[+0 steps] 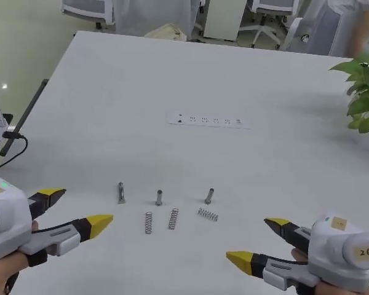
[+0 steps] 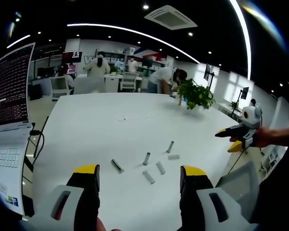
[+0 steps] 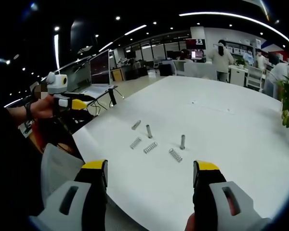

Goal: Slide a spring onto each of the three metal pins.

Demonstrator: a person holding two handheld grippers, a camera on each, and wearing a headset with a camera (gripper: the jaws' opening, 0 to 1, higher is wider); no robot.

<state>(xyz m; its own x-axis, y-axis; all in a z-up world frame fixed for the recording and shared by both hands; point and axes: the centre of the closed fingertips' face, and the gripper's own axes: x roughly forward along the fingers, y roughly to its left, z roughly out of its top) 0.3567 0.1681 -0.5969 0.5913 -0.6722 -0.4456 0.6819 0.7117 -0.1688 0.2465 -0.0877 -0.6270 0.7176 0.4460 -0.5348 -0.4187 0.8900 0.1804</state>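
Left tongs (image 1: 85, 206): lower left of head view, jaws wide apart, empty.
Pins: left pin (image 1: 121, 192), middle pin (image 1: 159, 197), right pin (image 1: 209, 196), a row at lower centre on the white tabletop (image 1: 111, 92), all bare.
Springs: left spring (image 1: 149, 222), middle spring (image 1: 173, 218), right spring (image 1: 208, 214), lying loose just below the pins.
Strip (image 1: 209, 120): centre, well above the pins.
Right tongs (image 1: 249, 238): lower right, jaws wide apart, empty.
Plant (image 1: 364, 92): right edge.

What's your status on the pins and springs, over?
Left gripper open, right gripper open, both empty, short of the parts. Three pins bare; three springs loose on the table beside them. Nothing in the way.
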